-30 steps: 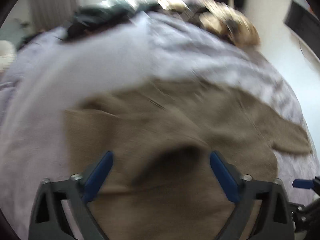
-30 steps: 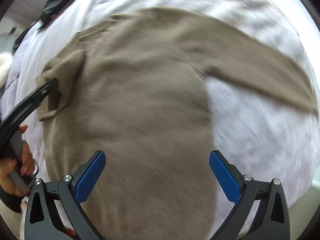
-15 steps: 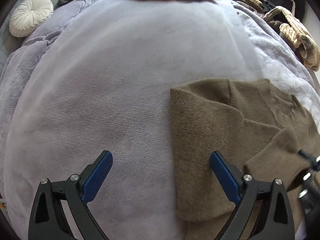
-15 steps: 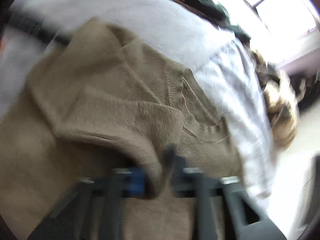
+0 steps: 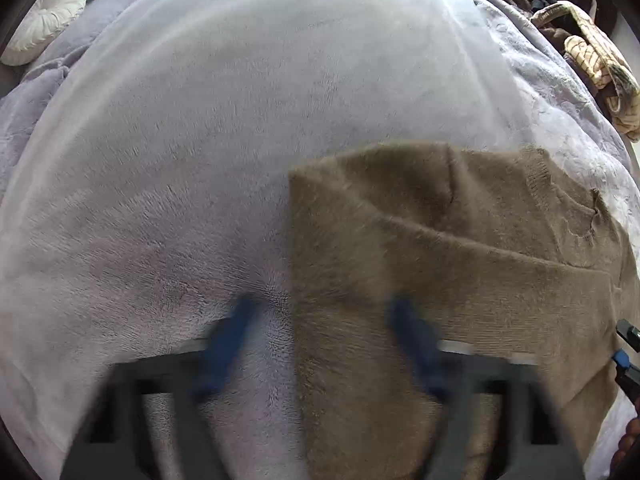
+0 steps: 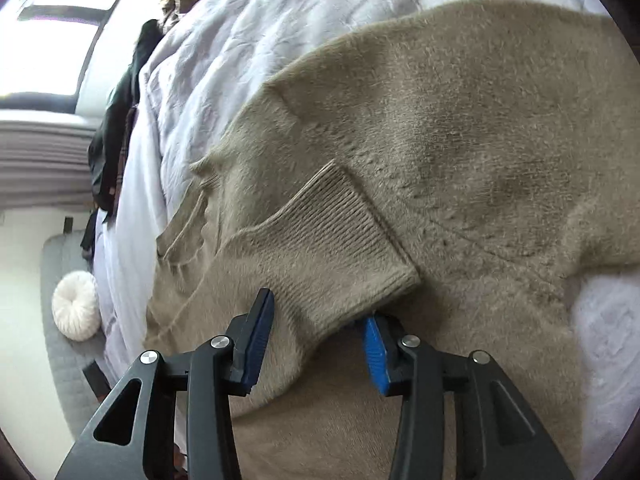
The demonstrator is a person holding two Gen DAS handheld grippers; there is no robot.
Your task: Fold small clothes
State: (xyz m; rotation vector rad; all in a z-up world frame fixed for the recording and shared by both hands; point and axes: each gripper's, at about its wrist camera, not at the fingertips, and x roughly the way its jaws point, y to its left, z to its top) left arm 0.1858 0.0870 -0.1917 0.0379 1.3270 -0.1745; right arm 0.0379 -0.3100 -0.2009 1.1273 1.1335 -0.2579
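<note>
A tan knit sweater (image 5: 440, 264) lies on the lavender blanket (image 5: 240, 120), with its left side folded in to a straight edge. My left gripper (image 5: 324, 340) is blurred, its jaws apart, straddling that folded edge low over the cloth. In the right wrist view the sweater (image 6: 460, 120) fills the frame. A sleeve with a ribbed cuff (image 6: 336, 236) lies across the body. My right gripper (image 6: 316, 340) has its jaws partly apart around the sleeve just behind the cuff; the blue pads (image 6: 374, 350) do not press it.
A round white cushion (image 5: 40, 22) sits at the far left. Dark clothes (image 6: 116, 120) lie at the bed's far end. A patterned beige garment (image 5: 592, 52) lies at the right edge. The right gripper's tip (image 5: 626, 354) shows at the left view's right border.
My left gripper has narrowed and moved right onto the sweater's folded edge. My right gripper, shut on the sleeve half a second ago, has opened and the sleeve now lies across the body.
</note>
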